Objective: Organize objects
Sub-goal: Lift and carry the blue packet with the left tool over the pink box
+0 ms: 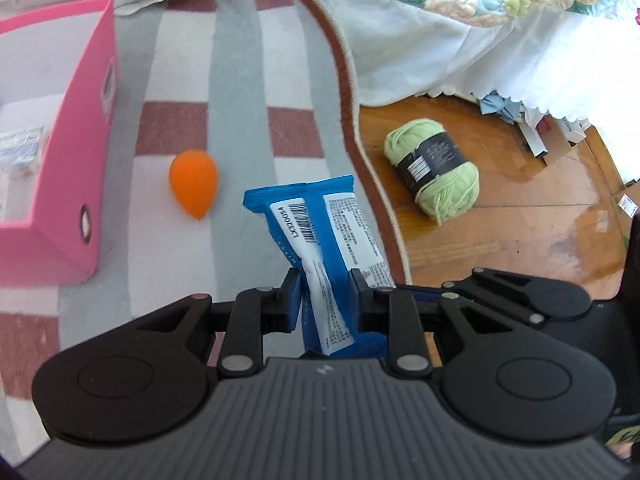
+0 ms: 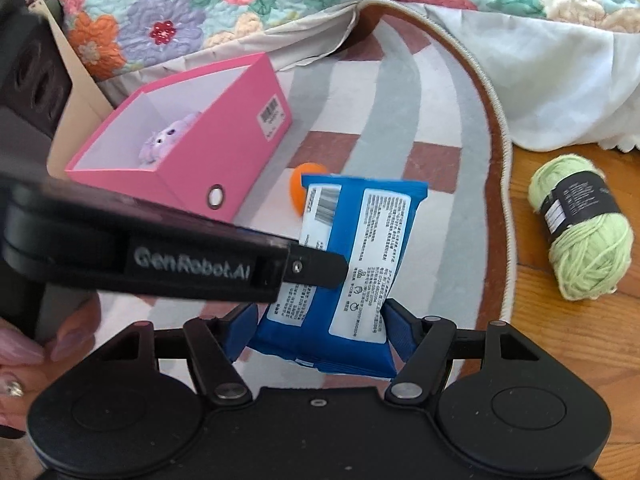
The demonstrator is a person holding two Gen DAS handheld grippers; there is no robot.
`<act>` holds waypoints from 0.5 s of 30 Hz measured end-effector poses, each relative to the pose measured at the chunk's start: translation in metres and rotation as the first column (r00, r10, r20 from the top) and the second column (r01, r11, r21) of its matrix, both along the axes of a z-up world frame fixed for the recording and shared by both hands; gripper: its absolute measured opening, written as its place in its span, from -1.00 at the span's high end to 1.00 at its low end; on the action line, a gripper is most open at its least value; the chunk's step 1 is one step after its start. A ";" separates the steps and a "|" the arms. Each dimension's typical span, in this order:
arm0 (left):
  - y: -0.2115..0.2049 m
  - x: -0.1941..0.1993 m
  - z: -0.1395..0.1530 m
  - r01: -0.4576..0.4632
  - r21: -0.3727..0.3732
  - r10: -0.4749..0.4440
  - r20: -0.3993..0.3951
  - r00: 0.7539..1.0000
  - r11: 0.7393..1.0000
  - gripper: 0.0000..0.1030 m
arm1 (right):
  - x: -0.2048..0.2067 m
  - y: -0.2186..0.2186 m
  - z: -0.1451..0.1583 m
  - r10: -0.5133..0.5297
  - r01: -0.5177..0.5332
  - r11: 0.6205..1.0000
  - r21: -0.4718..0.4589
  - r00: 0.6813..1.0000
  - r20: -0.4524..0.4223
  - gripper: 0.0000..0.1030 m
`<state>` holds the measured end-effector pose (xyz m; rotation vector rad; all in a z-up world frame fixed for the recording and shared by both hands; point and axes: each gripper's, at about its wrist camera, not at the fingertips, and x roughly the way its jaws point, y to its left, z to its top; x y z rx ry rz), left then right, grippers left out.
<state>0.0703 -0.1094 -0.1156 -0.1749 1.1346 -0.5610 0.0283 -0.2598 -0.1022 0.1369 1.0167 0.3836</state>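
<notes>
Both tools grip one blue packet point(image 1: 320, 248), lifted off the rug: the left gripper point(image 1: 325, 300) pinches its narrow edge tight, while the right gripper point(image 2: 320, 330) spans its width, pads pressing both sides. Sharing the hold likely steadies the floppy pack for the pink box point(image 2: 224, 140), ahead and to their left.

Left gripper point(image 1: 325, 300): angled downward, jaws nearly together, pads pinching a blue packet point(image 1: 316, 232) edge-on. Right gripper point(image 2: 318, 330): angled downward, jaws wide, blue pads pressing the same packet's two sides. Hand point(image 2: 24, 356) (fingertips only, lower left of the right wrist view).
</notes>
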 end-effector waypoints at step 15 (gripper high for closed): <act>0.037 -0.025 0.041 -0.049 -0.029 0.050 0.043 0.998 0.998 0.56 | -0.023 0.032 0.042 0.093 -0.093 0.996 -0.013 0.995 0.032 -0.36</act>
